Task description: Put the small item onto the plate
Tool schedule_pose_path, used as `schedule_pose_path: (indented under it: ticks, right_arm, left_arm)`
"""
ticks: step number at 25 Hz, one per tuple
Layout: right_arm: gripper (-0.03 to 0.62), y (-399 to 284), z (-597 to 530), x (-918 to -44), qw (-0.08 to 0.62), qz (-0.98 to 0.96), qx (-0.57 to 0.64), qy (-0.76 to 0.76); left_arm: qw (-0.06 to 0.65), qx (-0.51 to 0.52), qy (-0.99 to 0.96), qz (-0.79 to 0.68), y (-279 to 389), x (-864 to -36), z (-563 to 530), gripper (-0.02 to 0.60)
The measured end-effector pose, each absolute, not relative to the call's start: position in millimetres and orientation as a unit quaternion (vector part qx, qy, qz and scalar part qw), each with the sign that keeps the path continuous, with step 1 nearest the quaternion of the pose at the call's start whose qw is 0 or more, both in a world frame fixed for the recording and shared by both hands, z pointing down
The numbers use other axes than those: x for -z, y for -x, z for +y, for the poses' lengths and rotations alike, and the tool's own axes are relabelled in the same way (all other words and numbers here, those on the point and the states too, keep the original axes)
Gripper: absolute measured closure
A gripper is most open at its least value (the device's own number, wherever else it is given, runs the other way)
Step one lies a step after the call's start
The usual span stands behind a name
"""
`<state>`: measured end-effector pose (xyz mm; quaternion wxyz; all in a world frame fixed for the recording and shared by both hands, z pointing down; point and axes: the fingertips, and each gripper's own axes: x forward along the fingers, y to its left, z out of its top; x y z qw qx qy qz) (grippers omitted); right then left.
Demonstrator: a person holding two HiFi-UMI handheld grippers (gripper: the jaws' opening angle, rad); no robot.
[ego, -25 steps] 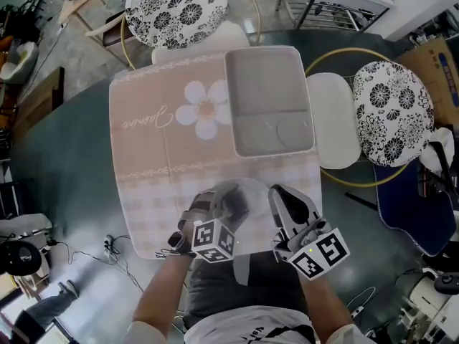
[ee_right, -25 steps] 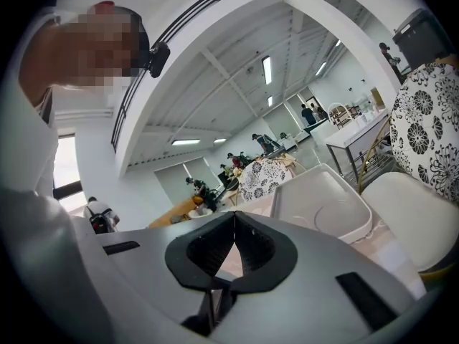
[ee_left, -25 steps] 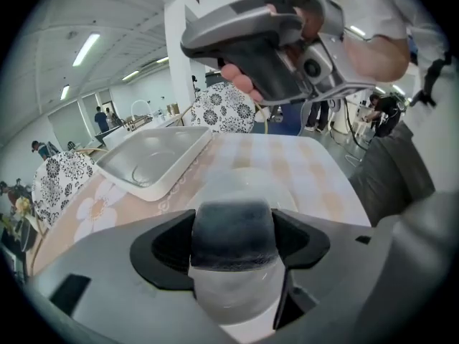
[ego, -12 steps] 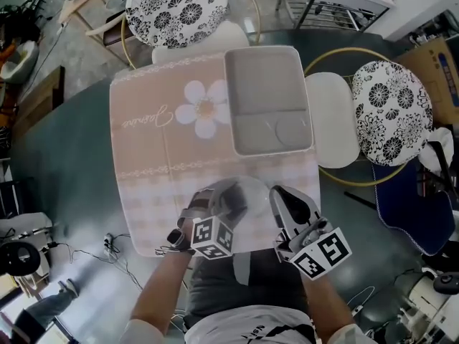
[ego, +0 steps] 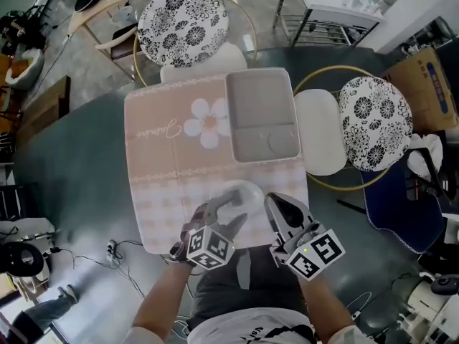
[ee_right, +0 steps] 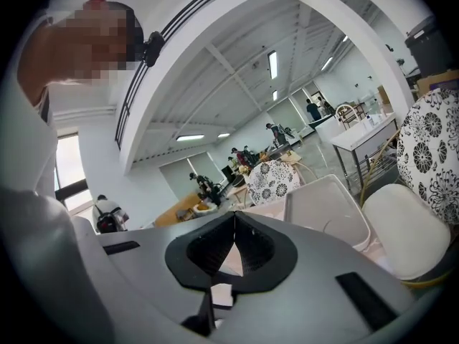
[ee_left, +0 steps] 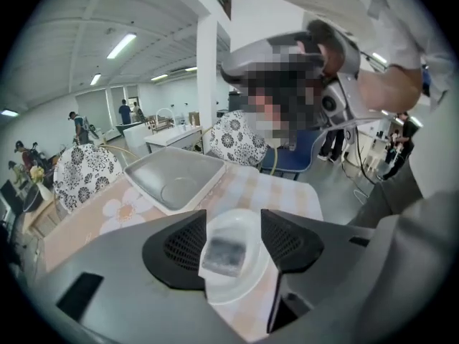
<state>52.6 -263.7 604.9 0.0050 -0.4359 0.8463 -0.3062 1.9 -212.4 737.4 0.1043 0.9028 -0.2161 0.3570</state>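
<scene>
A white plate (ego: 244,190) sits on the near edge of the pink placemat (ego: 179,163). In the left gripper view a small grey wrapped item (ee_left: 224,249) lies flat on the plate (ee_left: 251,274). My left gripper (ego: 224,212) hovers just over the plate. Its jaws (ee_left: 233,216) stand apart on either side of the item and are closing, with neither pad touching it. The item is hidden in the head view. My right gripper (ego: 275,205) is to the right of the plate. Its fingertips (ee_right: 233,217) meet, with nothing between them.
A grey compartment tray (ego: 262,113) lies on the mat's far right corner. It is also seen in the left gripper view (ee_left: 176,181). A white seat (ego: 320,140) and two black-and-white patterned cushions (ego: 183,16) (ego: 376,120) stand round the dark round table (ego: 79,178).
The head view has shifted, so the mat and tray look slightly smaller and further right. Both grippers keep their places at the plate on the mat's near edge.
</scene>
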Motion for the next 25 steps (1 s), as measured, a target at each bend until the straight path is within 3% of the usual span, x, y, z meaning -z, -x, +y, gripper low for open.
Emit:
schedule_pose_path:
  ticks: [5, 8, 14, 25]
  right_arm:
    - [0.582, -48.7, -256.8, -572.8, -0.016, 0.849, 0.302, 0.434]
    - [0.581, -46.3, -254.3, -551.9, -0.02, 0.852, 0.294, 0.433]
    - [0.581, -44.8, -233.9, -512.4, -0.027, 0.86, 0.293, 0.416]
    - [0.581, -45.2, -221.6, -449.0, -0.003, 0.88, 0.26, 0.397]
  left_arm:
    - [0.135, -0.282, -0.906, -0.285, 4.5, -666.0, -219.8, 0.497]
    - [0.145, -0.242, -0.907, -0.314, 8.9, -626.0, -224.9, 0.563]
    - [0.175, -0.167, -0.912, -0.332, 3.3, -544.8, -216.4, 0.578]
    - [0.153, -0.107, -0.912, -0.366, -3.4, -444.2, -202.1, 0.578]
